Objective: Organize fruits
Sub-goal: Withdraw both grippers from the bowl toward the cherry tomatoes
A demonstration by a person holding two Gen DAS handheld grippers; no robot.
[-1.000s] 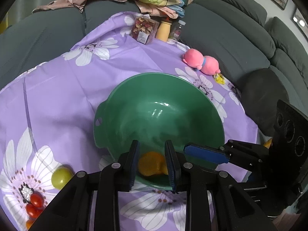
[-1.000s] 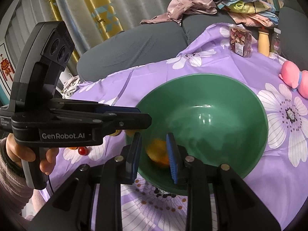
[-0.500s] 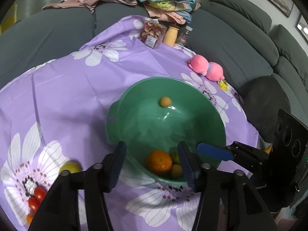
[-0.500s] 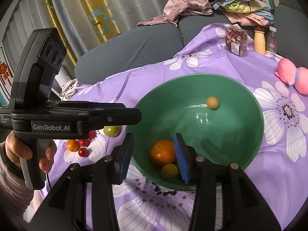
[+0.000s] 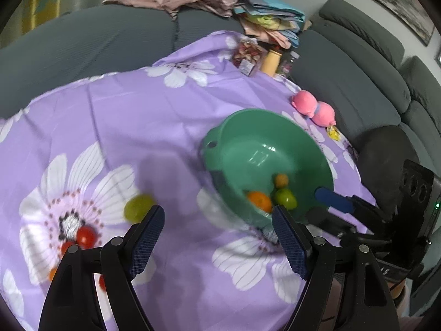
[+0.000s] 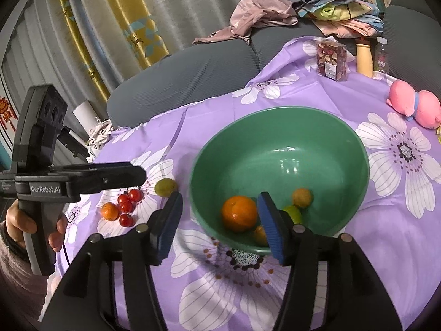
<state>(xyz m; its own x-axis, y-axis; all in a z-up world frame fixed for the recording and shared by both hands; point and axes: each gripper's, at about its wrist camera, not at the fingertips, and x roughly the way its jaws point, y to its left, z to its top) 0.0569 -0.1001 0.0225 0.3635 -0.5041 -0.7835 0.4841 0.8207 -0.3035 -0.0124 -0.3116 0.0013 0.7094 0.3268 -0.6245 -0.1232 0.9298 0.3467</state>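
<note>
A green bowl (image 6: 275, 110) (image 5: 220, 138) sits on the purple flowered cloth. In it lie an orange (image 6: 239, 213) (image 5: 259, 200), a green fruit (image 6: 293, 212) (image 5: 285, 198) and small yellow-orange fruits (image 6: 302, 197) (image 5: 281, 179). My right gripper (image 6: 220, 207) hovers over the bowl's near rim, its jaws opening and gripping nothing. My left gripper (image 5: 219, 234) is left of the bowl above bare cloth, its jaws opening wide and empty. Loose on the cloth lie a yellow-green fruit (image 5: 137, 207) (image 6: 165, 187), cherry tomatoes (image 6: 128, 202) (image 5: 85, 235) and a small orange (image 6: 109, 211).
A pink plush toy (image 5: 314, 110) (image 6: 413, 104) lies beyond the bowl. A snack bag (image 6: 330, 60) and a bottle (image 6: 363, 58) stand at the cloth's far edge. Piled clothes (image 6: 261, 13) rest on the grey sofa (image 5: 82, 47). A hand (image 6: 19, 218) holds the left gripper.
Both grippers went from shut on orange fruit over the bowl to open, and that fruit now lies in the bowl. The left gripper has swung left, away from the bowl.
</note>
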